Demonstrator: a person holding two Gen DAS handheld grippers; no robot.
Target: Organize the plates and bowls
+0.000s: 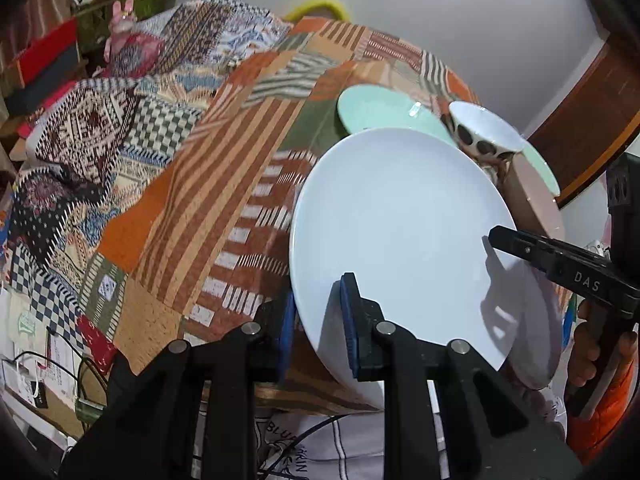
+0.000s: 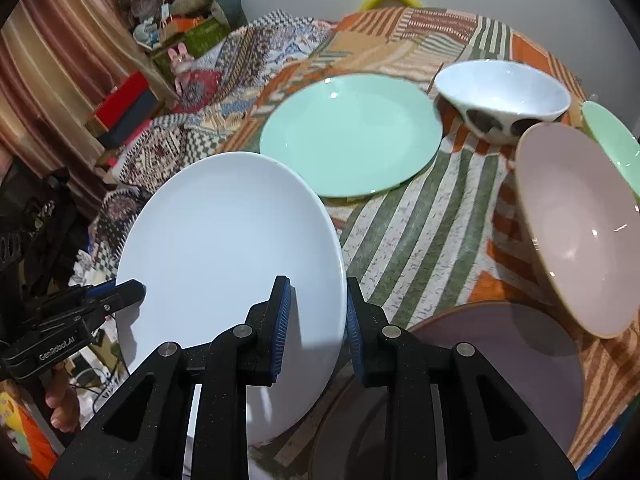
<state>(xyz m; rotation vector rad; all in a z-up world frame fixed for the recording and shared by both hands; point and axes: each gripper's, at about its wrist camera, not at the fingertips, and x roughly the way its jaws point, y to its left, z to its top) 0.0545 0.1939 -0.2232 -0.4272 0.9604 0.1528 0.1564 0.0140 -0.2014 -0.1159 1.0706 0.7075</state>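
Two grippers, left [image 1: 320, 320] and right [image 2: 316, 328], fingers nearly closed, each clamping opposite rim of white plate [image 2: 228, 264], held tilted above worktop [image 2: 420, 232]. Green plate [image 2: 352, 132], spotted bowl [image 2: 500, 96], pink bowl [image 2: 580, 232], mauve plate [image 2: 500, 364] lie scattered, unstacked. Sorting barely begun, by look.

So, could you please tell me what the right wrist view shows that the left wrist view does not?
Only the right wrist view shows the mauve plate lying on the table and the inside of the pink bowl. Only the left wrist view shows the quilt's near left edge and the cables below it. Both show the white plate, clamped at its rim by the left gripper and the right gripper, the mint plate and the spotted bowl.
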